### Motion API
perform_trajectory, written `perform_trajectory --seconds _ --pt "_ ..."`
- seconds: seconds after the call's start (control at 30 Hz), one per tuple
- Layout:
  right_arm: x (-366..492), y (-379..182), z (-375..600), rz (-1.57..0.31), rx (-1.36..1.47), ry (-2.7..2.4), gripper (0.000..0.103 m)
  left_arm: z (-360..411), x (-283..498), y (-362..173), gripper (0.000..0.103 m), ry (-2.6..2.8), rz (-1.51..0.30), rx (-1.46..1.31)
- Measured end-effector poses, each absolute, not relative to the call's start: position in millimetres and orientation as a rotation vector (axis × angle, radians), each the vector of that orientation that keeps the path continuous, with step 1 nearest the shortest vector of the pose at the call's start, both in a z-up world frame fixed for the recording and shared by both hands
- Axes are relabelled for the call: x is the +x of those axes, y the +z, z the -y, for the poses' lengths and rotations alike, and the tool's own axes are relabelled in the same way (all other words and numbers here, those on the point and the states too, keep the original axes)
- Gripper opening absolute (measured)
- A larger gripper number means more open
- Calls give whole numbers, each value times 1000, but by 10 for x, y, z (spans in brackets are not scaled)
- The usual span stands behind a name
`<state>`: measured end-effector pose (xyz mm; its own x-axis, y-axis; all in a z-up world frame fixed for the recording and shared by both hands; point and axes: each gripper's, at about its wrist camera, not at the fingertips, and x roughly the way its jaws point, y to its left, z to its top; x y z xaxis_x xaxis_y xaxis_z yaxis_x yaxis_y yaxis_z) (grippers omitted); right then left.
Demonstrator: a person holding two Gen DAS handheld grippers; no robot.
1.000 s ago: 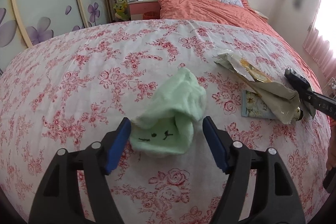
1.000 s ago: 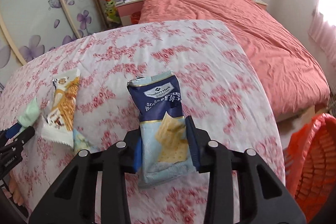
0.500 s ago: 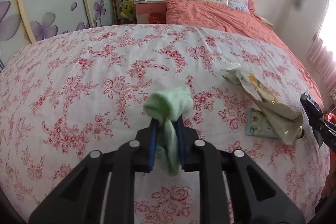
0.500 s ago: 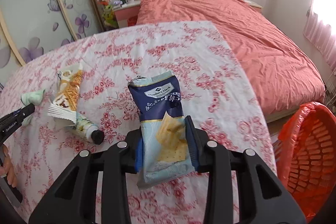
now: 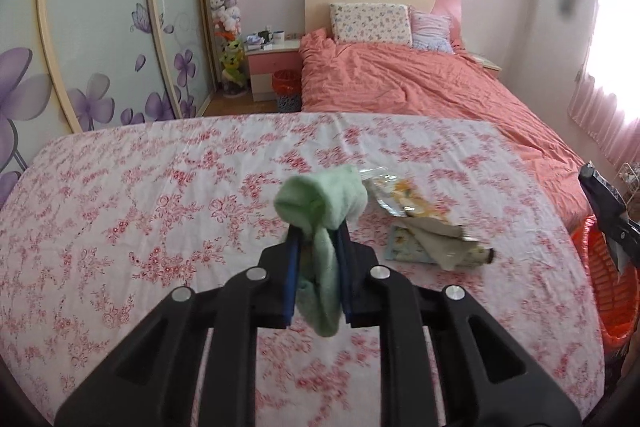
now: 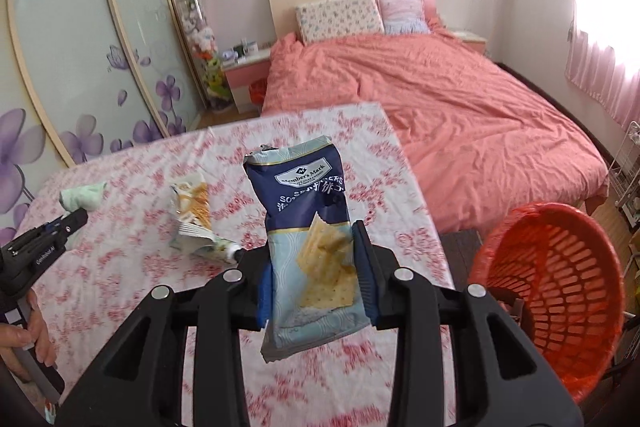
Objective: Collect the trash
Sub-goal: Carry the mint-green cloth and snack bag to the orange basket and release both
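My left gripper (image 5: 318,233) is shut on a crumpled light green cloth (image 5: 322,205) and holds it above the floral sheet (image 5: 160,207); the same cloth (image 6: 82,197) shows at the left of the right wrist view. My right gripper (image 6: 314,245) is shut on a blue cracker packet (image 6: 308,223), which stands upright between the pads, lifted off the sheet. A yellow snack wrapper (image 5: 404,199) and a small tube (image 5: 436,251) lie together on the sheet, right of the cloth. An orange mesh basket (image 6: 560,279) stands beside the bed at the right.
A bed with a coral duvet (image 6: 440,99) and pillows lies beyond the floral sheet. A pink nightstand (image 5: 272,71) and a small red bin (image 5: 286,83) stand at the far wall. Sliding doors with purple flowers (image 5: 100,67) line the left. A hand (image 6: 32,331) grips the left tool's handle.
My left gripper closed on the green cloth and lifted it off the sheet. My right gripper rose with the cracker packet, and the orange basket came further into view.
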<state>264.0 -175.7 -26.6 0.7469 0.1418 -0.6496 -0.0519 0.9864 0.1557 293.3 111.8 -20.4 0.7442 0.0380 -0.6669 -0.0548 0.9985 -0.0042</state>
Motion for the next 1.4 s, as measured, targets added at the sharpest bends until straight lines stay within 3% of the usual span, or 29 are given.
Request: perform_trajectory --seconds 0.67,1.4 --pt "1758 64 2381 -601 189 -15 35 363 2231 371 18 -239 -668 66" --pt "1692 -404 3976 -611 381 -219 36 2594 2368 -267 20 -621 -782 141"
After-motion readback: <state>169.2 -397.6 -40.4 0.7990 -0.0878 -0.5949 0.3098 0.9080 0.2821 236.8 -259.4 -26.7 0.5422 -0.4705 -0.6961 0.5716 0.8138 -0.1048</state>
